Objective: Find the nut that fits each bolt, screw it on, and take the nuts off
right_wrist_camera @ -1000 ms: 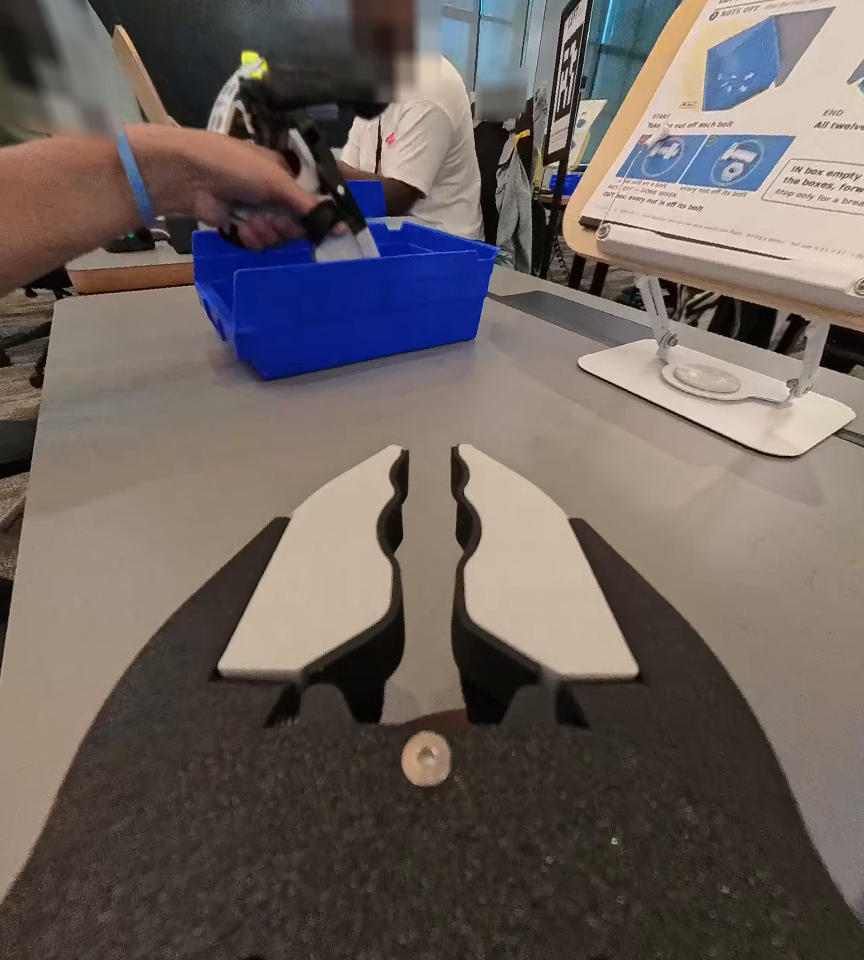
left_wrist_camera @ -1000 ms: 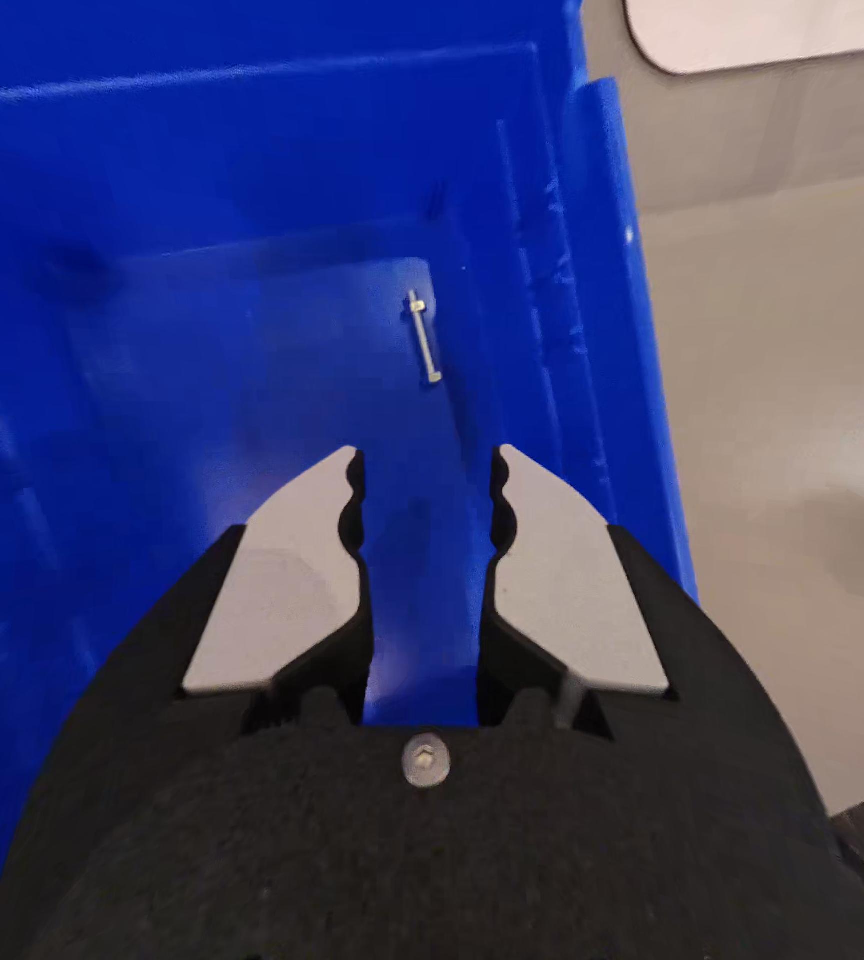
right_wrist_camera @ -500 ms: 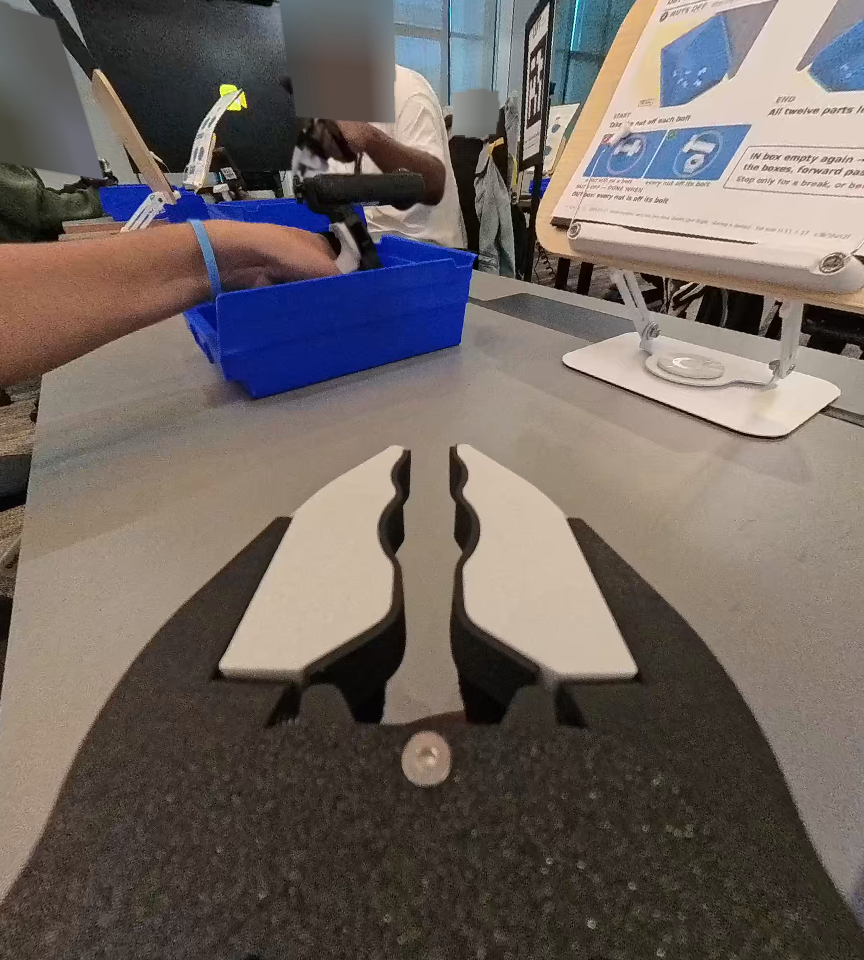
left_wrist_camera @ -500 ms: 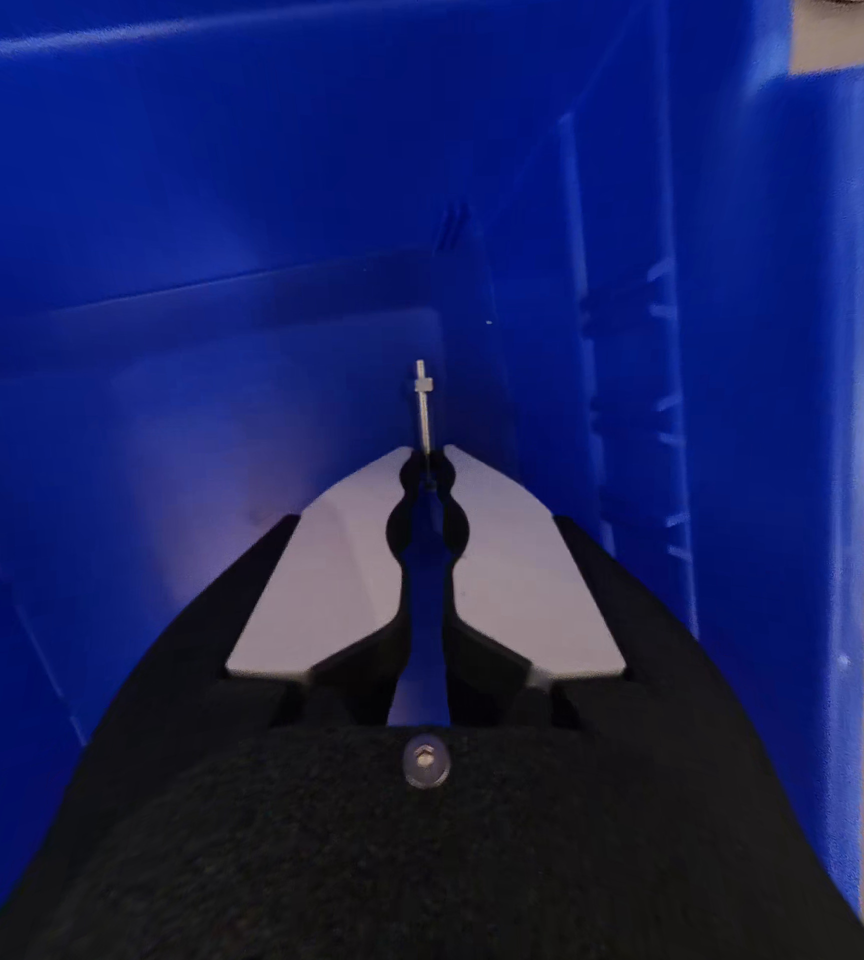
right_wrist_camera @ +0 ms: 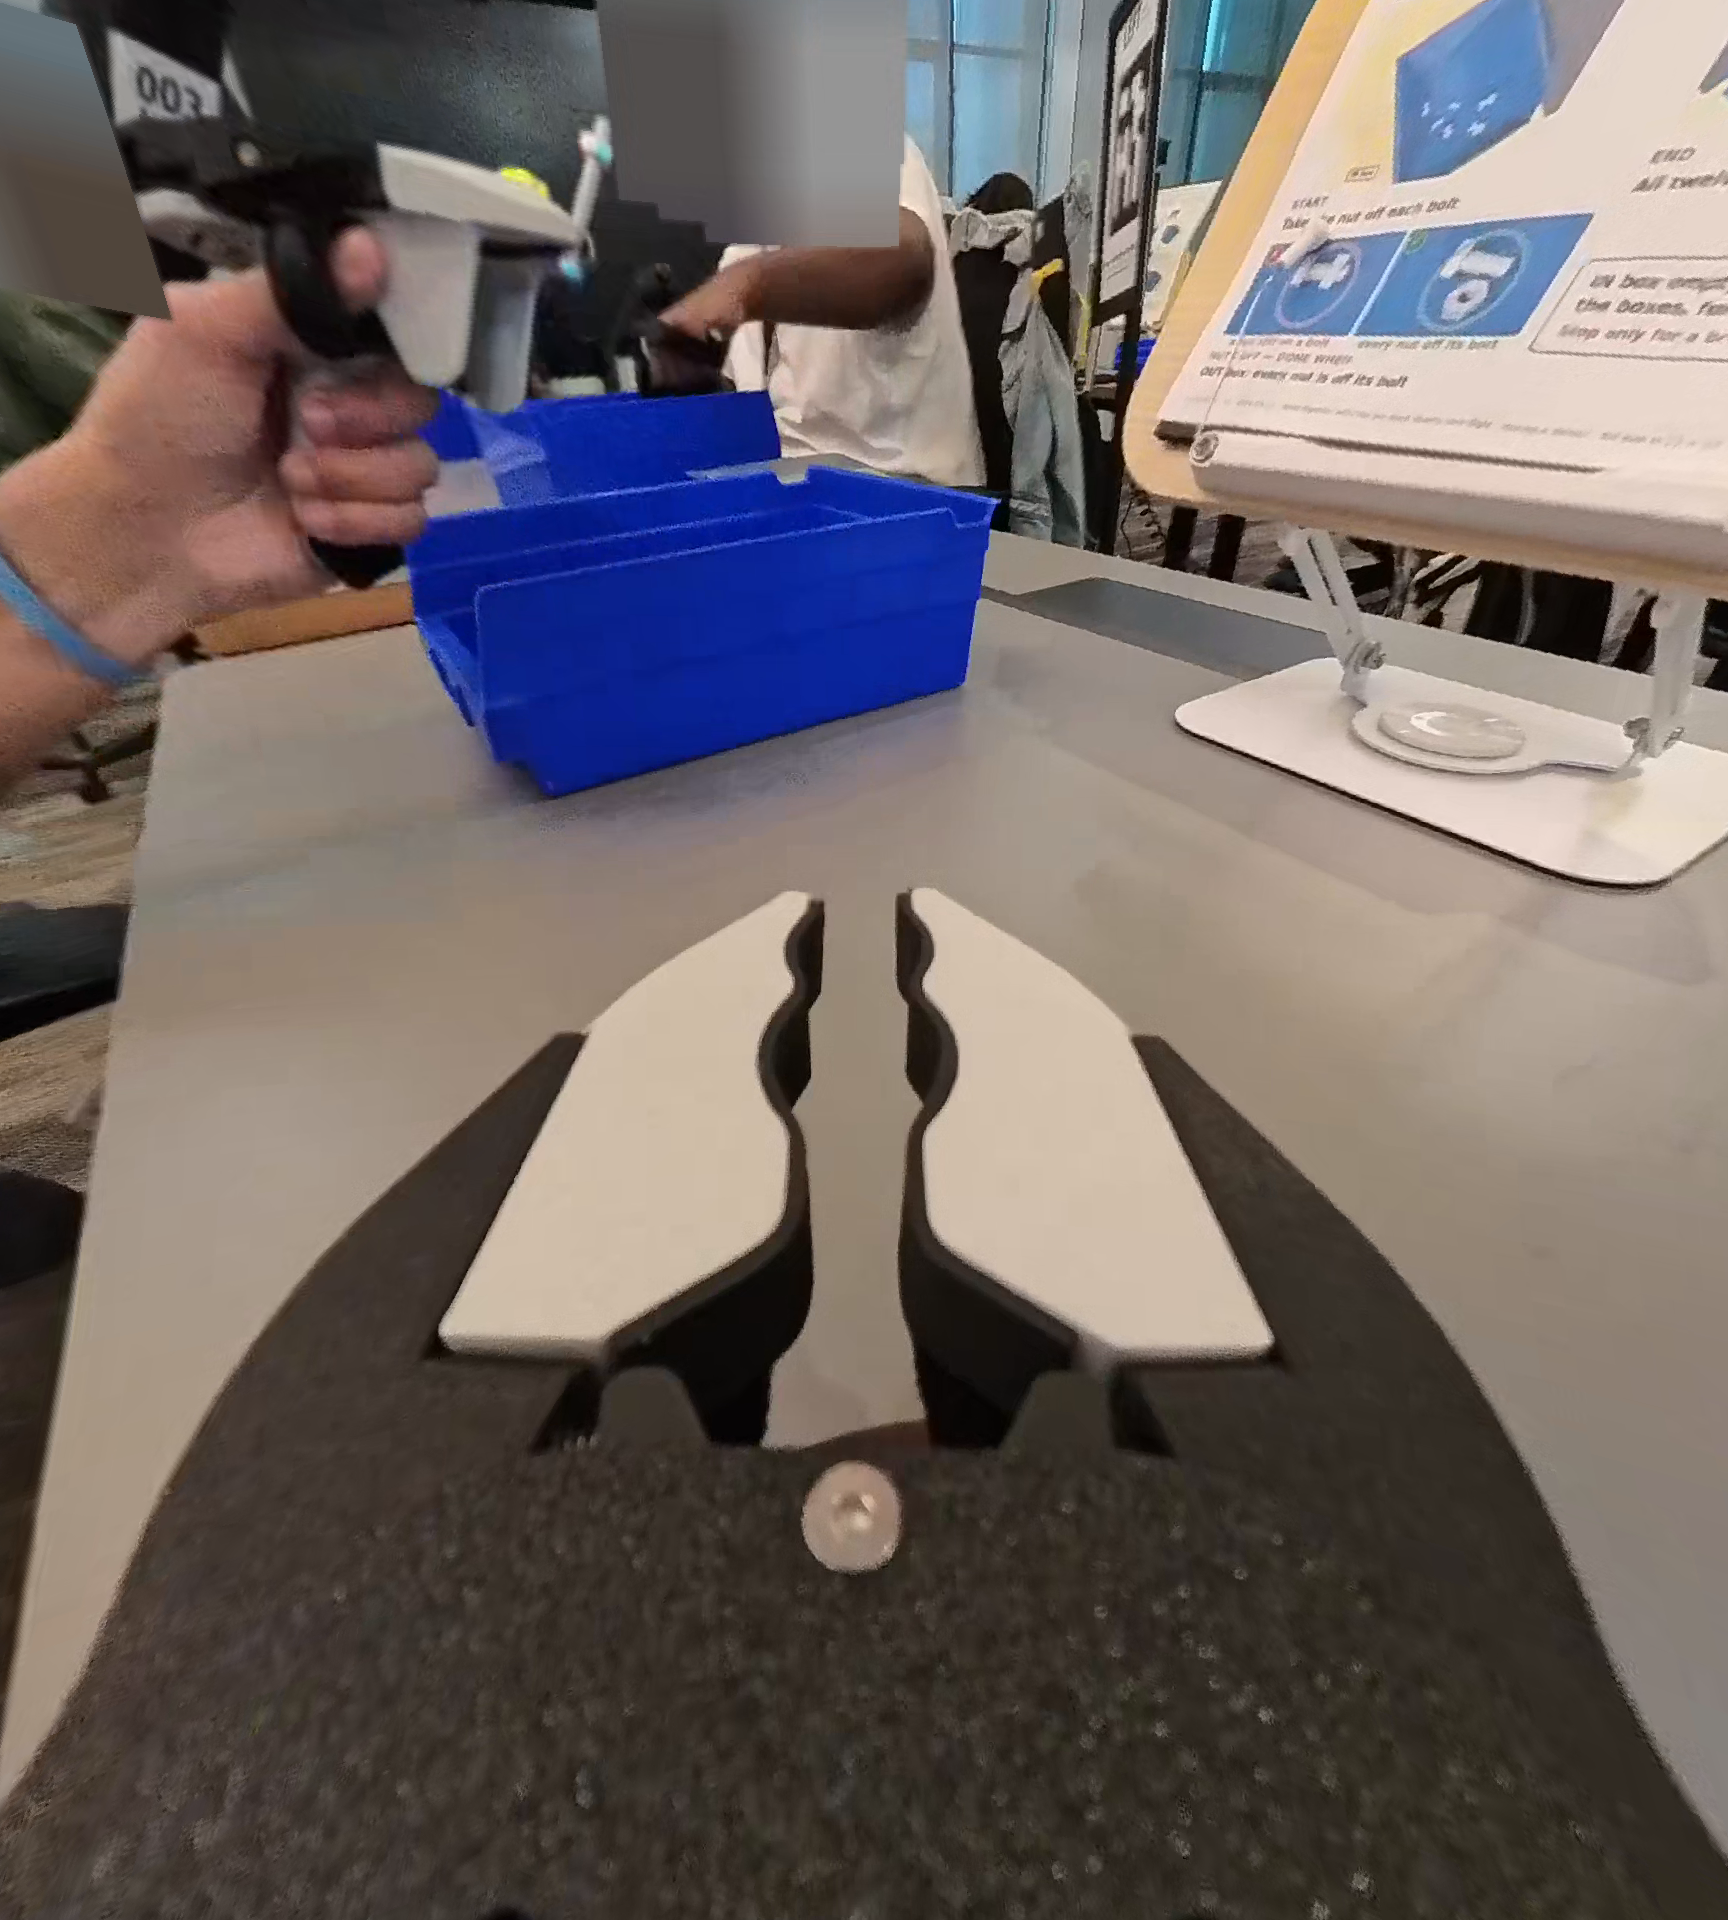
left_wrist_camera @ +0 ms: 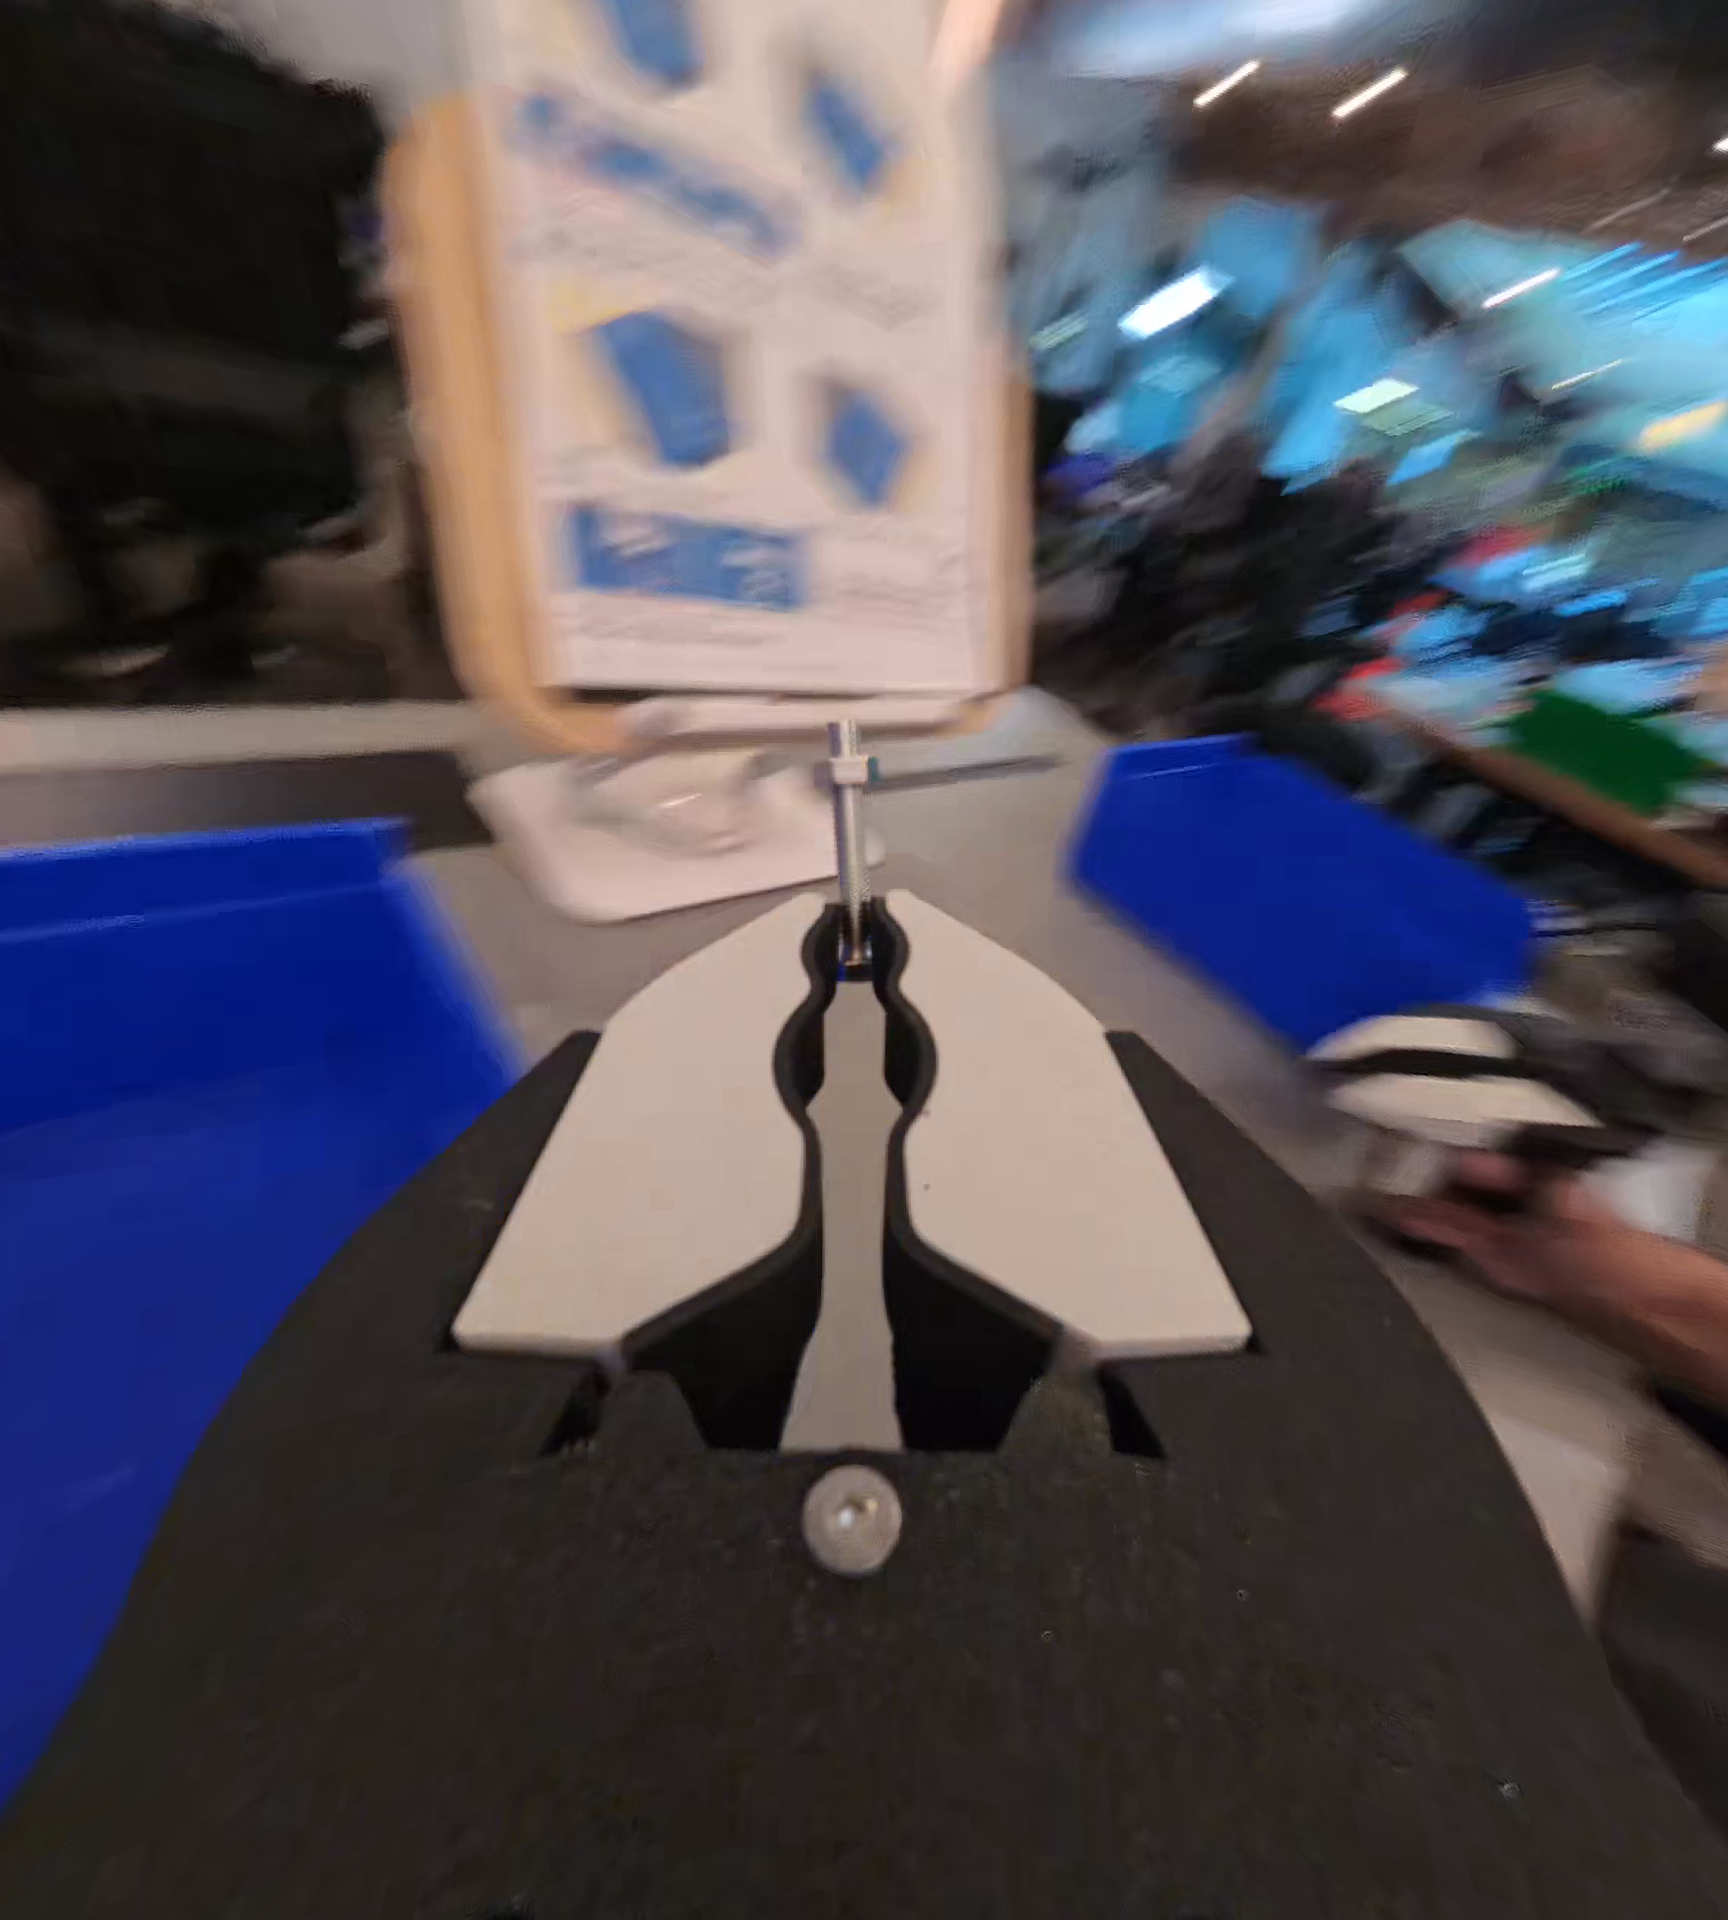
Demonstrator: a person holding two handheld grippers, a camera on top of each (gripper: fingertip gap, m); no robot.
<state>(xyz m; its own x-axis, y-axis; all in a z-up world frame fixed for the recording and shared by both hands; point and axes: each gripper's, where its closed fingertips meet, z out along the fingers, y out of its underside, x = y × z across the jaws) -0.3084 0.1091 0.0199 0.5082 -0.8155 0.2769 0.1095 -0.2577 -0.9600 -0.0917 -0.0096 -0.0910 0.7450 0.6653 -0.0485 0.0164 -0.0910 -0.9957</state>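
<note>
The left gripper (left_wrist_camera: 852, 914) has its two pale grey fingers (left_wrist_camera: 704, 1122) pinched together at the tips, clamping the lower end of a slim silver threaded bolt (left_wrist_camera: 847, 821); the bolt stands straight out beyond the tips, in the air above the grey tabletop (left_wrist_camera: 995, 862), with a small pale nut (left_wrist_camera: 844, 771) threaded on near its far end; most of this view is smeared by motion, so finer detail of the nut cannot be told. To the left of the fingers lies a blue plastic bin (left_wrist_camera: 112, 1039); a second blue plastic bin (left_wrist_camera: 1286, 883) sits off to the right; behind the bolt stands a printed instruction sheet on a wooden board (left_wrist_camera: 735, 384) with a white stand (left_wrist_camera: 631, 831).

The right gripper (right_wrist_camera: 860, 904) holds nothing; its pale grey fingers (right_wrist_camera: 1057, 1164) stand a little apart with a narrow gap of bare table showing between them; it hangs low over the tabletop (right_wrist_camera: 1151, 1039), well apart from the blue bin (right_wrist_camera: 714, 634). In the right wrist view the person's left hand (right_wrist_camera: 216, 468), a blue band on the wrist, grips the black handle of the left gripper above the near left corner of that bin; the board and its white stand (right_wrist_camera: 1483, 769) sit on the right; other people sit in the background.
</note>
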